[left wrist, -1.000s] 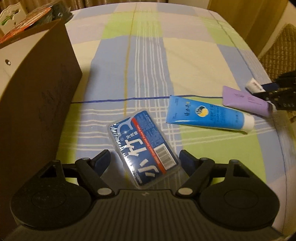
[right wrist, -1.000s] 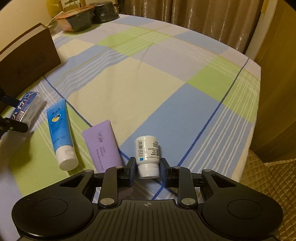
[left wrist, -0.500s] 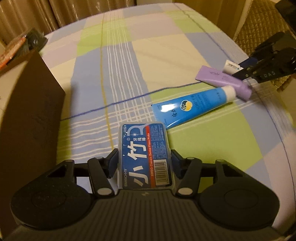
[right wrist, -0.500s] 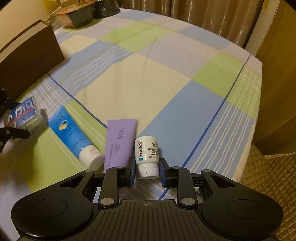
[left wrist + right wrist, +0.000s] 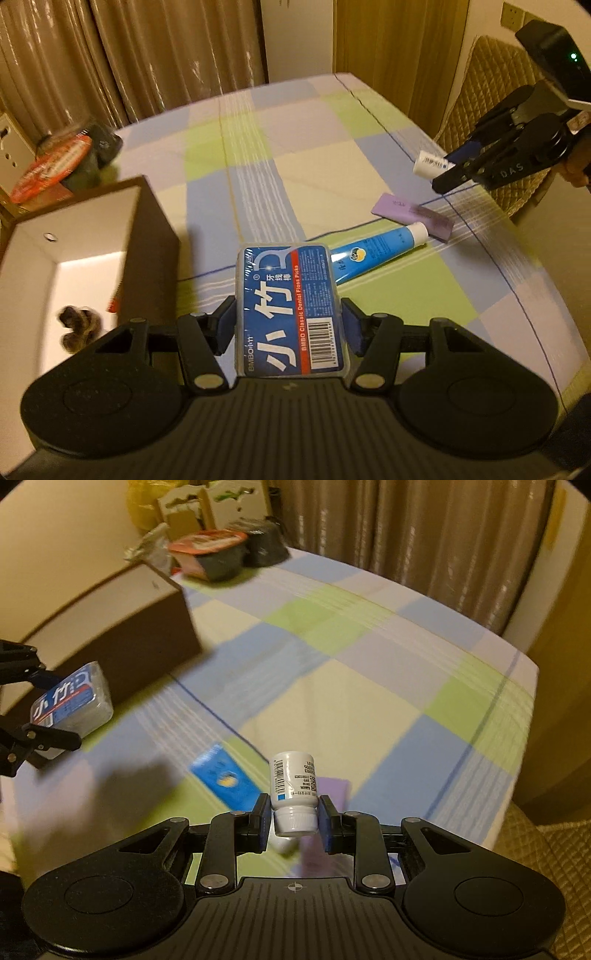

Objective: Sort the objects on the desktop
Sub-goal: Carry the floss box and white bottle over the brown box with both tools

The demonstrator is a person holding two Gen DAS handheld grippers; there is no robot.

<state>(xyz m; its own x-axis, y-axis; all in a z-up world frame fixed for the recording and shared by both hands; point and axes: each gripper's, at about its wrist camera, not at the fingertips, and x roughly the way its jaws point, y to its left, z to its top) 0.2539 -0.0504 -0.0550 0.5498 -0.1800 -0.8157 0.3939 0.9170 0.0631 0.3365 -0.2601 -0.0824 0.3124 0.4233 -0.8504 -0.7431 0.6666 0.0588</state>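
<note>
Above the checked tablecloth [image 5: 369,302], the left gripper [image 5: 290,328] is clamping the floss-pick box [image 5: 290,306], with the brown box [image 5: 74,258] at nine o'clock. The right gripper [image 5: 293,821] is pinching the white bottle [image 5: 293,790] near its cap, which risks the bottle pivoting loose.

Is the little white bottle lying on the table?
No, the white bottle is up in the air, pinched by the right gripper above the tablecloth.

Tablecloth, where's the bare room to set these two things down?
The tablecloth lies bare across its middle and far side, between the brown box and the curtained edge. It is crowded by the blue tube and purple tube, and at the corner holding the food containers.
</note>
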